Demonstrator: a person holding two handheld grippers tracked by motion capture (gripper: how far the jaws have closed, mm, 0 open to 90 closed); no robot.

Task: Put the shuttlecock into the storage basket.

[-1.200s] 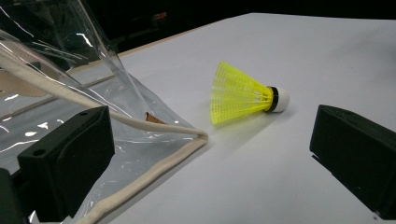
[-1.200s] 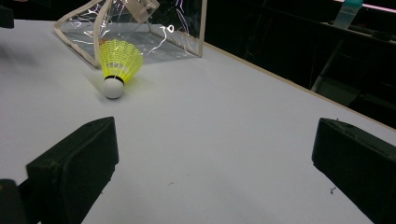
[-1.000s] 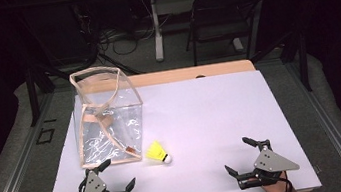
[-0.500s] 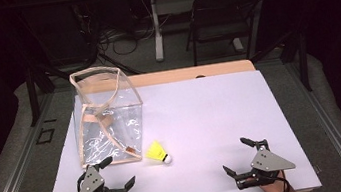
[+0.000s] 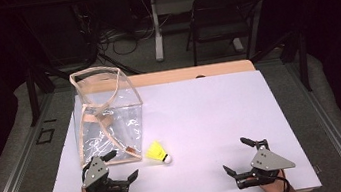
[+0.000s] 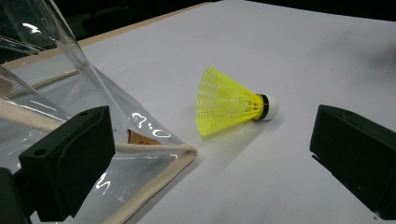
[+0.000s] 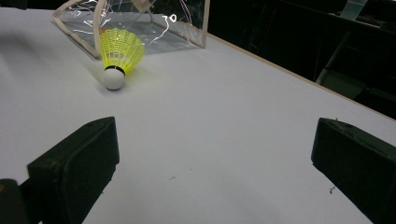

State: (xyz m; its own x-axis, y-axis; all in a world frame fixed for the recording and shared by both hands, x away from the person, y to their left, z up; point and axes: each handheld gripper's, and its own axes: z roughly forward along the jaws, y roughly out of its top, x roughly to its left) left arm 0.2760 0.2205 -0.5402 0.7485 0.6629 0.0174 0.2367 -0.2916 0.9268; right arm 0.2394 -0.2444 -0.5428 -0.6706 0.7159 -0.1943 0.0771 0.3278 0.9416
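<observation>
Right now a yellow shuttlecock (image 5: 158,151) is lying on its side on the white table (image 5: 201,117), w/ its white cork tip pointing toward the person's right and its skirt just beside the near corner of a clear plastic bag (image 5: 105,116) w/ tan trim. Left gripper (image 5: 121,165) is sitting near the table's front edge, just to the person's left of the shuttlecock; its jaws are spread wide and gripping nothing. In the left gripper view the shuttlecock (image 6: 233,102) is lying ahead, between the two jaws but beyond their tips, not touching either; the bag's trimmed corner (image 6: 163,154) is lying close to the left jaw. Right gripper (image 5: 235,157) is resting near the front edge too, well apart from the shuttlecock, jaws also wide apart and empty. In the right gripper view the shuttlecock (image 7: 119,56) is showing far ahead, off to the left, cork end nearer the camera, bag (image 7: 154,23) behind it. Btwn the two grippers and across the table's right half, the surface is lying bare. Bag is standing upright at the table's left side, near its left edge.
</observation>
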